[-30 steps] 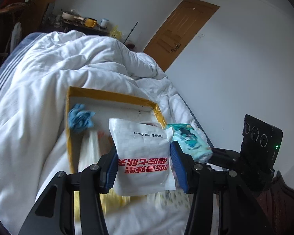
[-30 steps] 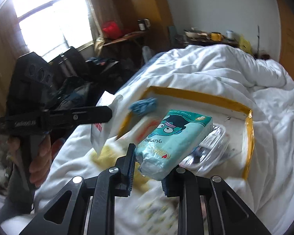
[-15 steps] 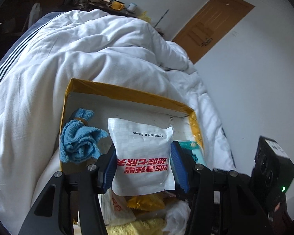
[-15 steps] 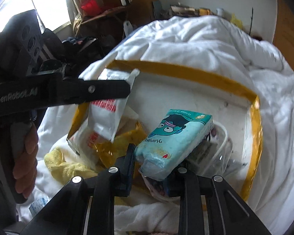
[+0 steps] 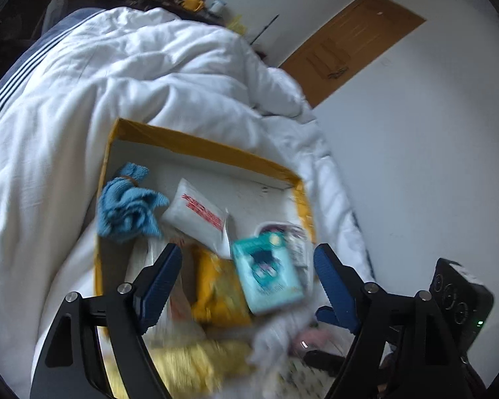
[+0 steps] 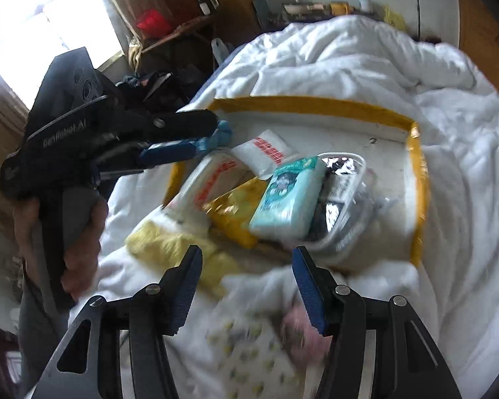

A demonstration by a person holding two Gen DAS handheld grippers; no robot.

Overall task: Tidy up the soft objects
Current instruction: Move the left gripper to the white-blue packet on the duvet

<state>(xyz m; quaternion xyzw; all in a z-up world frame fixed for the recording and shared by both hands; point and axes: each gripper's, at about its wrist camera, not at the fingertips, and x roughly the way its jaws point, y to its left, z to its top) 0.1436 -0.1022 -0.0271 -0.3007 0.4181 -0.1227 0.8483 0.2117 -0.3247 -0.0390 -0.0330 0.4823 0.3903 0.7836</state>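
Observation:
A yellow-rimmed white box [image 5: 196, 144] [image 6: 316, 103] lies on the bed. In it lie a white pouch with red print [image 5: 196, 214] [image 6: 266, 149], a teal tissue pack [image 5: 266, 274] [image 6: 287, 196], a blue cloth [image 5: 129, 202], a yellow packet [image 5: 219, 286] [image 6: 233, 212] and a clear plastic pack [image 6: 346, 199]. My left gripper [image 5: 246, 266] is open and empty above the box's near end. My right gripper [image 6: 246, 276] is open and empty, just short of the box.
A rumpled white duvet [image 5: 133, 73] covers the bed around the box. A yellow cloth [image 6: 169, 246] and a patterned white cloth [image 6: 249, 349] lie in front of the box. A brown door [image 5: 346, 43] and white wall stand on the right, cluttered furniture [image 6: 169, 33] to the left.
Both grippers have opened. The white pouch has dropped from the left gripper into the box, and the teal tissue pack has dropped from the right gripper into the box. Both grippers have pulled back.

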